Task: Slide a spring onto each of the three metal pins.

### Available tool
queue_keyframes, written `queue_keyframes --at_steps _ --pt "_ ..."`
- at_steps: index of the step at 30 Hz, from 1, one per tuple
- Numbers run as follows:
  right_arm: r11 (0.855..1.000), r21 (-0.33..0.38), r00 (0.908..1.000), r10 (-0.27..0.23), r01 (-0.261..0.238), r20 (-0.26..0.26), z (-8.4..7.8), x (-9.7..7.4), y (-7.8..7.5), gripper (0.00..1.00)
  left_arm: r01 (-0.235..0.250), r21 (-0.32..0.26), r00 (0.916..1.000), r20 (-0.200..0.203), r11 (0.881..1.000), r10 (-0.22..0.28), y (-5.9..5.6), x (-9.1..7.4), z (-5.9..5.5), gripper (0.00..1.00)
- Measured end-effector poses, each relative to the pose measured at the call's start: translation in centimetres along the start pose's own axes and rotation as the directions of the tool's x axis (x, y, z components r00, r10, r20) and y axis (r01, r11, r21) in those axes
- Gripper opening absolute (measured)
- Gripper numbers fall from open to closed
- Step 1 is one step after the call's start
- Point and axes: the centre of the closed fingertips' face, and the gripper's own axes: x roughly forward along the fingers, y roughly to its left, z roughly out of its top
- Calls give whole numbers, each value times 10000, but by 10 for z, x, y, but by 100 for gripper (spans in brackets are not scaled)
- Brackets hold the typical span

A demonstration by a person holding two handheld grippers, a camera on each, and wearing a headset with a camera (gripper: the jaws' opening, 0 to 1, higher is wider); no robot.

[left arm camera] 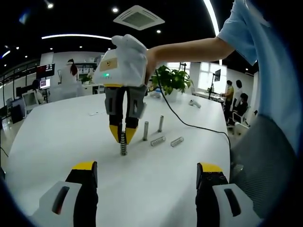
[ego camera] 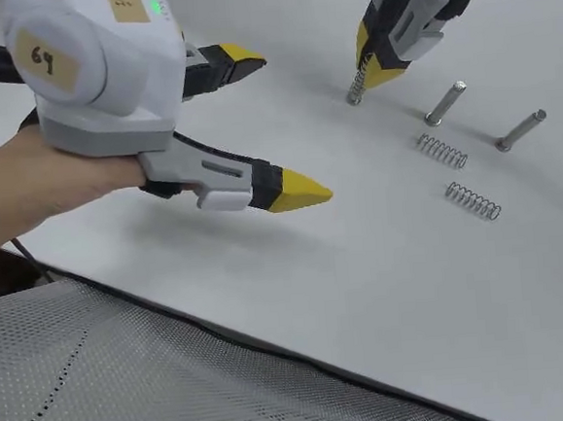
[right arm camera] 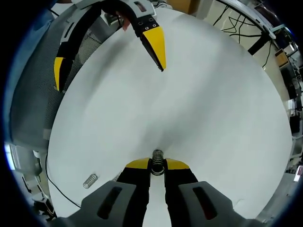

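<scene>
The big white table (ego camera: 269, 299) takes up most of the head view. At the upper left, the left gripper (ego camera: 290, 129) hangs over it. Its jaws are wide apart and have nothing in them. At the top, a bit right of the middle, the right gripper (ego camera: 368, 75) has its jaws close together. They pinch the held spring (ego camera: 355, 88), which stands up on the table. To the right are the left pin (ego camera: 445, 103) and the right pin (ego camera: 521, 130). Just below them lie the top loose spring (ego camera: 442, 151) and the bottom loose spring (ego camera: 473, 200).
</scene>
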Motion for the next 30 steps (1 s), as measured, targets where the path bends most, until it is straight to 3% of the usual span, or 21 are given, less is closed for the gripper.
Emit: queue_keyframes --at_steps 23,30 --pt "10000 7 9999 99 -99 -12 0 5 -3 9 48 -3 10000 -44 10000 -48 1 0 -1 83" --pt "9997 209 9995 82 -88 299 2 6 -2 27 48 -25 10000 -33 10000 -49 2 0 -1 82"
